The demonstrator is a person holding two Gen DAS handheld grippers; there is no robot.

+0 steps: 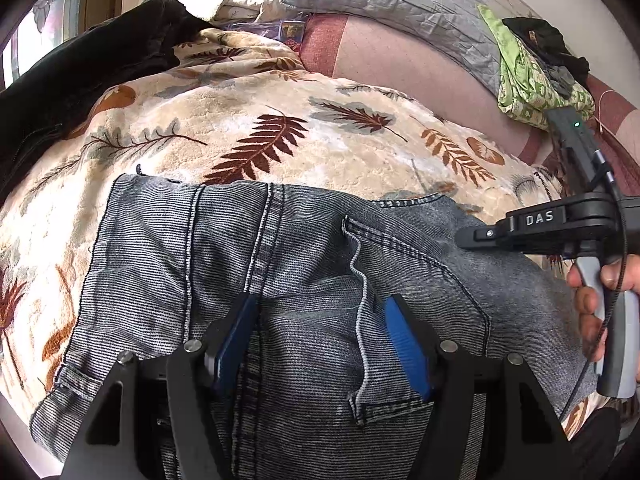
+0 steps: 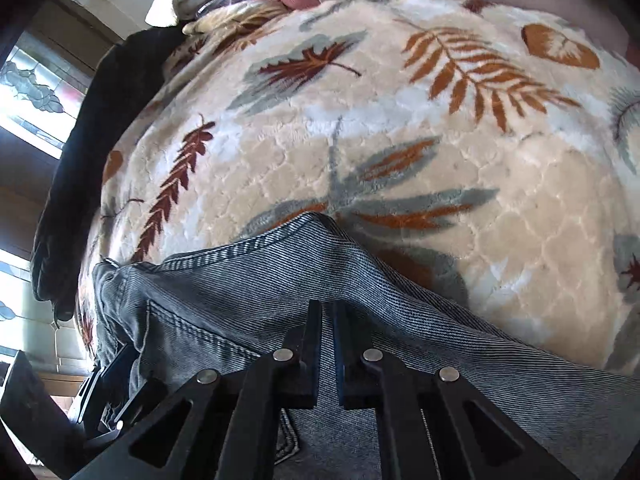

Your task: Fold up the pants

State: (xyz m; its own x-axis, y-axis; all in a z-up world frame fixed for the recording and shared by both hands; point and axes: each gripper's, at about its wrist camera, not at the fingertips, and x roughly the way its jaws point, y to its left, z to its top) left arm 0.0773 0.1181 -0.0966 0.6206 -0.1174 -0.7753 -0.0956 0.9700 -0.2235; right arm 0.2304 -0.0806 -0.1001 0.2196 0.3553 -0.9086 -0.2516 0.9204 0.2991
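pants [image 1: 304, 280] lower frame on leaf blanket [image 1: 240, 128] | left gripper [image 1: 320, 344] jaws released above denim | right gripper [image 2: 328, 348] jaws clenched, whether on denim unclear | advice: press fold flat, align edges

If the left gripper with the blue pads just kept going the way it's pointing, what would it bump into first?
Most likely the jeans: the left gripper angles down with open jaws over the denim near a back pocket, and nothing shows between. How far above the cloth it hangs is unclear.
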